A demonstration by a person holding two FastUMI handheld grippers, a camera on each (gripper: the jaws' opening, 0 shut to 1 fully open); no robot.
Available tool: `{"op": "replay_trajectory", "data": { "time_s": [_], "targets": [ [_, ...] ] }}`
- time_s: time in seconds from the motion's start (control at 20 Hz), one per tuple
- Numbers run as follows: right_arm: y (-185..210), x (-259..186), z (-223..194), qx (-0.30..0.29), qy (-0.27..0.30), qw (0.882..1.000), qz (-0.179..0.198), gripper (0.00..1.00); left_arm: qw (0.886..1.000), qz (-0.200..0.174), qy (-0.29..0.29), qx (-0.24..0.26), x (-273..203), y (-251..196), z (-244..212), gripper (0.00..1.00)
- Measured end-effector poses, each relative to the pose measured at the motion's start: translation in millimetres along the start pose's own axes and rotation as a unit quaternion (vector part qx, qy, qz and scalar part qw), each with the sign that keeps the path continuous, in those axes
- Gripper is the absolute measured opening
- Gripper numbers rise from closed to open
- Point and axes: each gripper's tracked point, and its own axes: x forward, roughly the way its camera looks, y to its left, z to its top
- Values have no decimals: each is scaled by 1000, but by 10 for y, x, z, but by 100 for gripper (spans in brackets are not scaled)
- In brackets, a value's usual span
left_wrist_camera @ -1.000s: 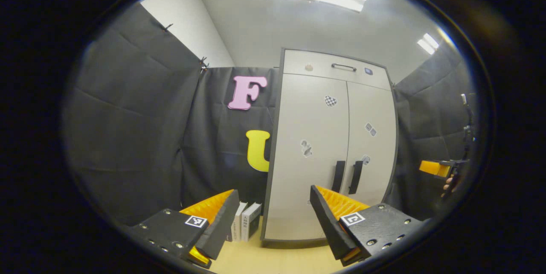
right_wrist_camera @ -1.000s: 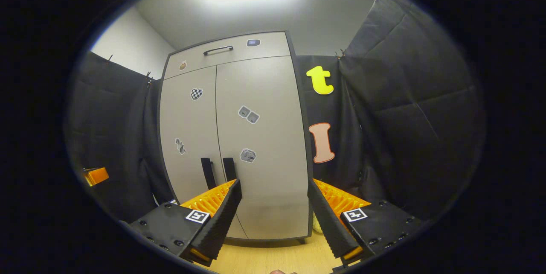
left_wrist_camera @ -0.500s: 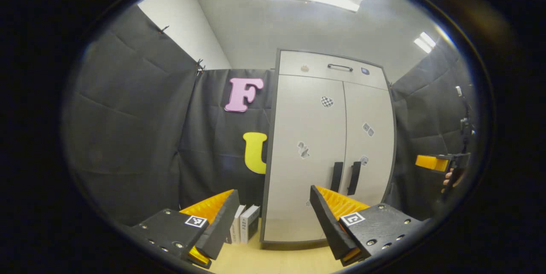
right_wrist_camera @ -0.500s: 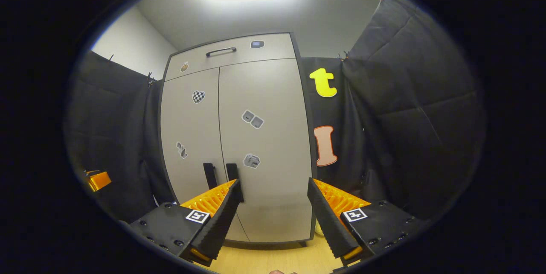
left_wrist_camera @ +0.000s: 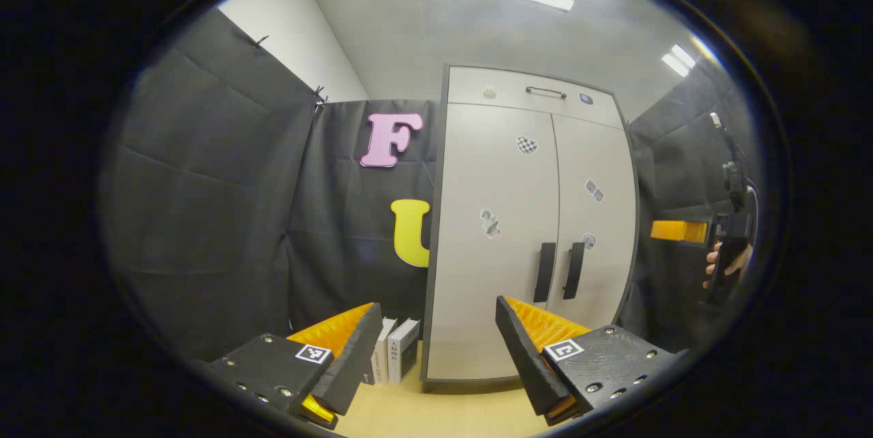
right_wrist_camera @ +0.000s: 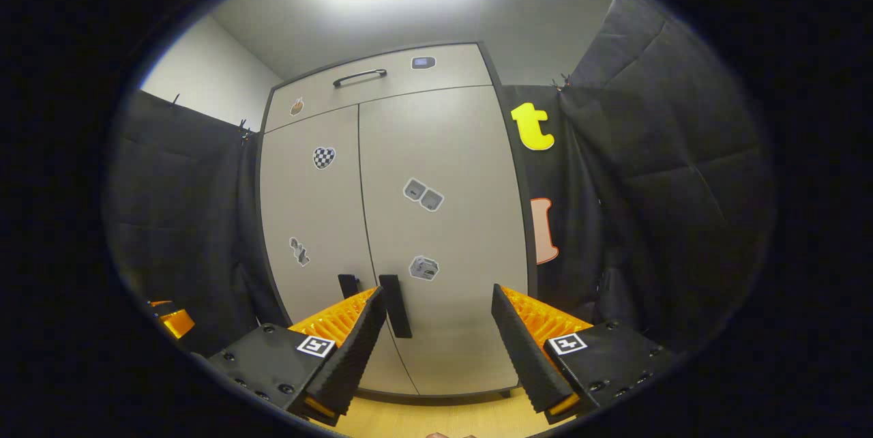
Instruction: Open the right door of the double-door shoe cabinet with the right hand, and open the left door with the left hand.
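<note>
A: Nearest items first. Left gripper [left_wrist_camera: 436, 329]?

B: Fingers spread wide, holding nothing, clear of the cabinet. Right gripper [right_wrist_camera: 438, 318] likewise: spread, empty, its left finger [right_wrist_camera: 344, 349] overlapping the foot of the right door's handle [right_wrist_camera: 395, 306] in the right gripper view; contact cannot be confirmed.

A: The books?

B: Two books [left_wrist_camera: 394, 360] upright on the wooden floor [left_wrist_camera: 436, 411], just beside the cabinet's left side.

A: And the cabinet itself?

B: Shoe cabinet [left_wrist_camera: 491, 172] pale grey with dark edging, stickers on it. Left door [right_wrist_camera: 310, 220] and right door [right_wrist_camera: 450, 233] both shut, black vertical handles side by side at the centre seam. A top panel [right_wrist_camera: 382, 86] above carries a bar handle. Cabinet stands ahead of both grippers.
</note>
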Motion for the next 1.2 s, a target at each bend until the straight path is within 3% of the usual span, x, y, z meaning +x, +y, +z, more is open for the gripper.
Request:
{"op": "replay_trajectory", "data": {
  "time_s": [0.1,0.15,0.3,0.35,0.45,0.8,1.05,1.1,1.15,1.2],
  "targets": [
    [122,164,-59,4,8,1000,12,92,1000,1,8,5,23,-5,-97,99],
    [175,251,-90,4,10,1000,15,98,1000,1,11,6,18,-16,-142,99],
    [336,537,-202,7,21,999,24,98,1000,2,18,5,34,31,-264,99],
    [388,643,-248,11,27,999,27,92,1000,4,18,5,24,54,-287,99],
    [467,838,-352,19,45,998,29,98,1000,11,21,5,3,147,-367,99],
    [534,1414,-666,7,71,997,8,98,998,45,41,-35,-58,528,-600,98],
    [453,1752,-978,-15,112,993,-23,98,996,67,46,-30,-81,730,-668,99],
    [436,1788,-1053,-18,126,992,-26,89,996,69,48,-30,-108,742,-701,96],
    [440,1781,-1061,-21,123,992,-30,92,996,71,49,-31,-106,749,-713,97],
    [433,1816,-1068,-27,116,992,-31,85,996,71,50,-33,-99,753,-721,97]
  ]
}}
